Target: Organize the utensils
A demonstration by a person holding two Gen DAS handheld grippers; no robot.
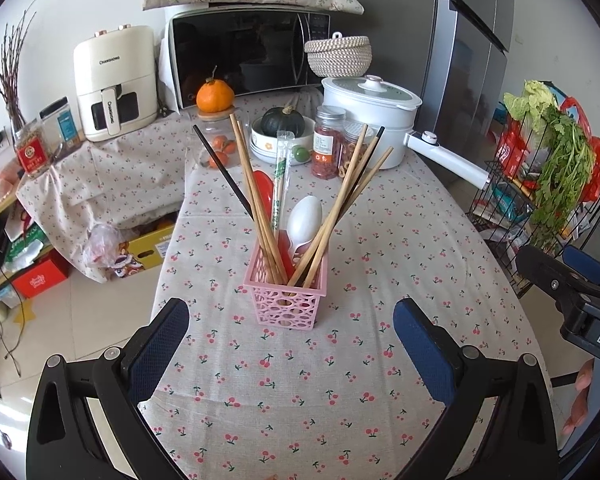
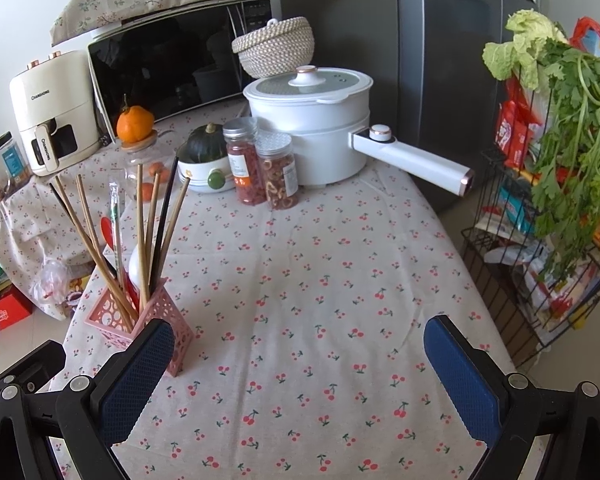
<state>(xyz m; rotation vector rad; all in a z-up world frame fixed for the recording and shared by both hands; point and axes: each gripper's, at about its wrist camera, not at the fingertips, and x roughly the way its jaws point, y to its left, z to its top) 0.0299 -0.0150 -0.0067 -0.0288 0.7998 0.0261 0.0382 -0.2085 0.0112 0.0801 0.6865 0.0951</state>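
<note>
A pink perforated plastic basket (image 1: 285, 298) stands on the cherry-print cloth of the counter (image 1: 340, 380), straight ahead of the left gripper (image 1: 291, 332), whose blue pads are spread wide with nothing between them. It holds about six wooden chopsticks (image 1: 256, 196), two black chopsticks (image 1: 222, 172), one wrapped pair (image 1: 280, 184), one white plastic spoon (image 1: 305, 216) and one red spoon (image 1: 265, 188). The right gripper (image 2: 299, 354) is likewise released and empty; its view puts the basket beside its left pad, and only there do both clear snack jars (image 2: 278, 174) show unobstructed.

one pink basket (image 1: 285, 301), one white spoon (image 1: 305, 216), two jars (image 2: 278, 172), one white pot (image 2: 312, 128)
</note>
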